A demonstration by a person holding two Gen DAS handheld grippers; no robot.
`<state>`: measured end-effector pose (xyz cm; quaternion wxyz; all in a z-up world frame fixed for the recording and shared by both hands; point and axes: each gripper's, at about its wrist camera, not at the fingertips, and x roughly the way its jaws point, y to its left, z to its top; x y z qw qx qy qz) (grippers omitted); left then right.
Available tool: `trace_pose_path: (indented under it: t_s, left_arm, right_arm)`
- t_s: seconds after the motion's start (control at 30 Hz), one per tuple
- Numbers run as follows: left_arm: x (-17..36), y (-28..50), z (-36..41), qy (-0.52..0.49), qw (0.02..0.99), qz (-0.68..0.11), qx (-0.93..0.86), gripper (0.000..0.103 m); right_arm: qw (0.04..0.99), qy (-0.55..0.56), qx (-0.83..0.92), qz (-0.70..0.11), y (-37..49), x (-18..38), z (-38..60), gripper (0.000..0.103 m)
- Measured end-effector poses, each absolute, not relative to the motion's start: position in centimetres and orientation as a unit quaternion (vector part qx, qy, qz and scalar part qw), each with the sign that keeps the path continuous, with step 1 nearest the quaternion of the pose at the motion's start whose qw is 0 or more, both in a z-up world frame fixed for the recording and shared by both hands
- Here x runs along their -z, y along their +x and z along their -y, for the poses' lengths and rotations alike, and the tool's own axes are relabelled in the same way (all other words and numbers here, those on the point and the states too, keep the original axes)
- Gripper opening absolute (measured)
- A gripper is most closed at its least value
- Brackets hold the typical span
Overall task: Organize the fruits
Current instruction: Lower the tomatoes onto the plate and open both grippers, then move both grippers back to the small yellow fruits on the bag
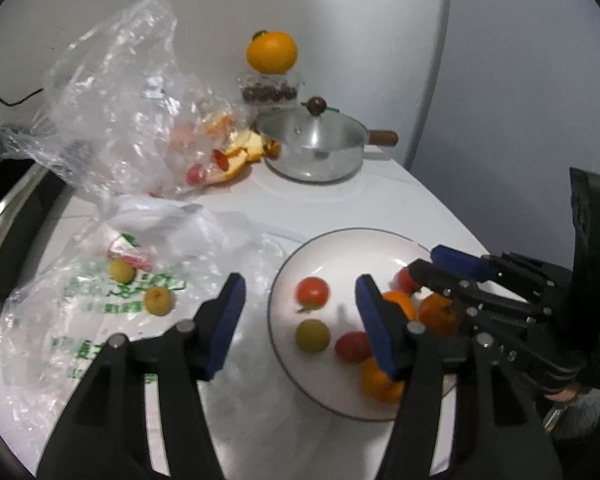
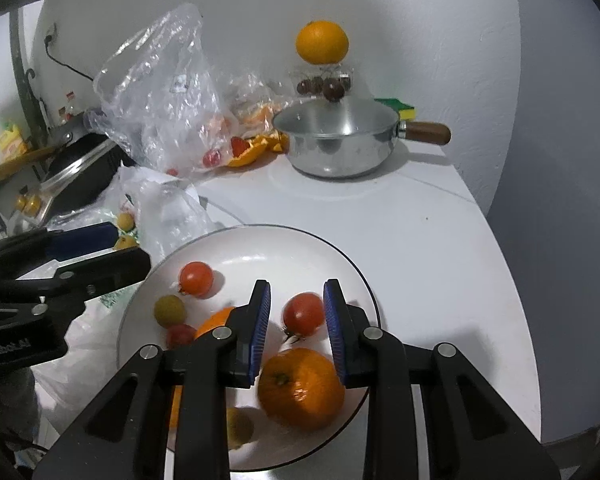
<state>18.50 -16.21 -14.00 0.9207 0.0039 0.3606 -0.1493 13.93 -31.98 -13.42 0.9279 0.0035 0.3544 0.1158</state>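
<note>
Right gripper (image 2: 296, 328) hangs over the round white ceramic plate (image 2: 340, 256) — fingers spread, empty — likely sorting fruit; left gripper (image 1: 300, 316) likewise spread.

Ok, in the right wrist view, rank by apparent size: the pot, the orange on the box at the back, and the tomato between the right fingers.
1. pot, clearly largest.
2. orange.
3. tomato, slightly smaller, though nearer the camera, so truly smaller.

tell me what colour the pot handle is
Dark reddish-brown, like wood, on the silver pot's handle. It shows best in the right wrist view.
</note>
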Motion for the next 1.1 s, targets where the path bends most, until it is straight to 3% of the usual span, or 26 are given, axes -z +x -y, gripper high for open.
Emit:
trace_pose_path:
  t_s: [1.1]
  left_arm:
    - [9.9,9.8,3.5,-0.017,0.948,-0.3,0.104,0.059]
  right_arm:
    - [0.936,-0.041,-0.156,-0.313,8.3,8.7,20.3,0.03]
